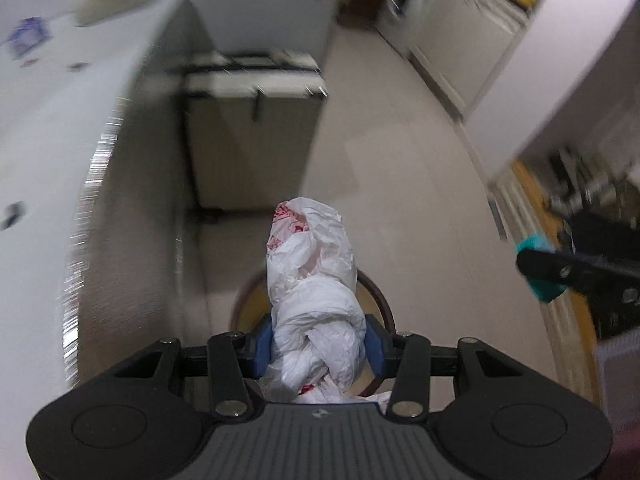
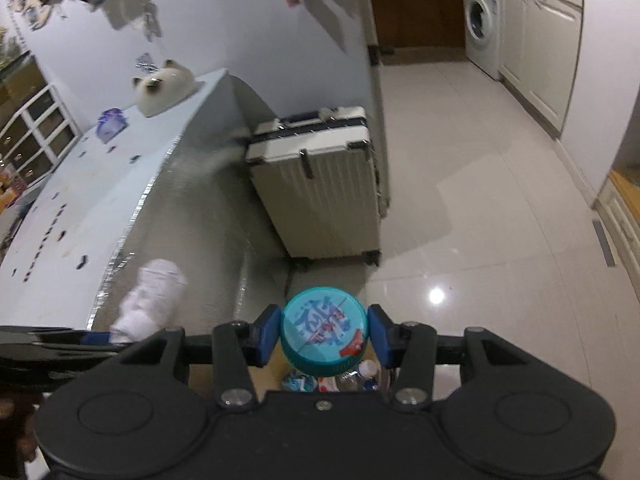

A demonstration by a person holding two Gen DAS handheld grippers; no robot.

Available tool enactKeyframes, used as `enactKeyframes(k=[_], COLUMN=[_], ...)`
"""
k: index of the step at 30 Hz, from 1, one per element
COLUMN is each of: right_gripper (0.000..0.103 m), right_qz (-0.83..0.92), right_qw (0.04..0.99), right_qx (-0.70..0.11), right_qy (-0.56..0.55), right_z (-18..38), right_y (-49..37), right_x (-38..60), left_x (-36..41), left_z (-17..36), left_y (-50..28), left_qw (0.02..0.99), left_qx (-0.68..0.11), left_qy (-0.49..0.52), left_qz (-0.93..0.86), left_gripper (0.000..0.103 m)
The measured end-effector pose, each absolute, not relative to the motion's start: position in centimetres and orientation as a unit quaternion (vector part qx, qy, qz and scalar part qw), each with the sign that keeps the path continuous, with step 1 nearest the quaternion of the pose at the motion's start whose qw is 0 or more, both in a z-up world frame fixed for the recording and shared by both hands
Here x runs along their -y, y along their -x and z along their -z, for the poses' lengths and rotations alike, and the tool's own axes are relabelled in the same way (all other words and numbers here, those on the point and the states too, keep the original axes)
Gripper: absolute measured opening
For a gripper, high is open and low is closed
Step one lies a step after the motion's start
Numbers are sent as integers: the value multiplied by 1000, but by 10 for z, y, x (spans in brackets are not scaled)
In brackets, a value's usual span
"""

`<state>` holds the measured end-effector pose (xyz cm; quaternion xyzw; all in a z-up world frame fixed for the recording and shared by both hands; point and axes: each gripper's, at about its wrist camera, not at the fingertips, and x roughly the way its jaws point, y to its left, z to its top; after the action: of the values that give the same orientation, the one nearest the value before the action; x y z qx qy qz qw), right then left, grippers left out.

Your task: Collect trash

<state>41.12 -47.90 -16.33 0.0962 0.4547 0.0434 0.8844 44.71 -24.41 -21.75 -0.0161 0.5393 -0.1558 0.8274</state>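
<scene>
My left gripper is shut on a crumpled white plastic bag with red print, its blue pads pressing the knotted middle. Right under the bag is a round bin with a brown rim. My right gripper is shut on a round container with a printed teal lid. Below it, plastic bottles lie in the bin. The white bag shows blurred at the left of the right wrist view. The teal container shows at the right edge of the left wrist view.
A cream suitcase stands on the tiled floor beyond the bin, beside a white table. The table bears a cat-shaped figure and a small purple item. A washing machine and white cabinets line the far right.
</scene>
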Motion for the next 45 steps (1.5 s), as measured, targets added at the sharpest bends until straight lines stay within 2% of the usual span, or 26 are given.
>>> enactKeyframes(k=[5,8,17,21,23,24,25,37,45], right_gripper=[48,48,48,49,59,76,88,103,103], right_qz=[-30,-25,-43,-64,-71,-68,-60,-54,-42], right_qw=[871,862,830,814,810,810,811,805,810], right_qx=[-477,-490,-536,-556,-560,-562,-565,-578,-575], right_qy=[-117,-126,-148,-156,-156,-151,-142,-121,-111], right_z=[187,204,259,282,294,298,301,299,292], right_y=[-421,-428,-455,-471,-478,-480,-481,-463,-455], right_x=[490,492,486,475,470,468,466,470,475], left_x=[278,286,253,238,233,232,231,234,231], left_z=[265,290,318,322,324,325,327,327,313], left_y=[-485,-504,-505,-500,-499,-498,-497,-492,-485], left_qw=[796,787,770,768,766,764,762,764,773], left_qx=[-565,-580,-615,-623,-628,-631,-633,-631,-621], left_qy=[-41,-65,-53,-36,-27,-23,-22,-14,-9], left_qz=[212,198,160,144,138,136,133,130,125], left_gripper=[50,84,92,103,103,103,103,103,103])
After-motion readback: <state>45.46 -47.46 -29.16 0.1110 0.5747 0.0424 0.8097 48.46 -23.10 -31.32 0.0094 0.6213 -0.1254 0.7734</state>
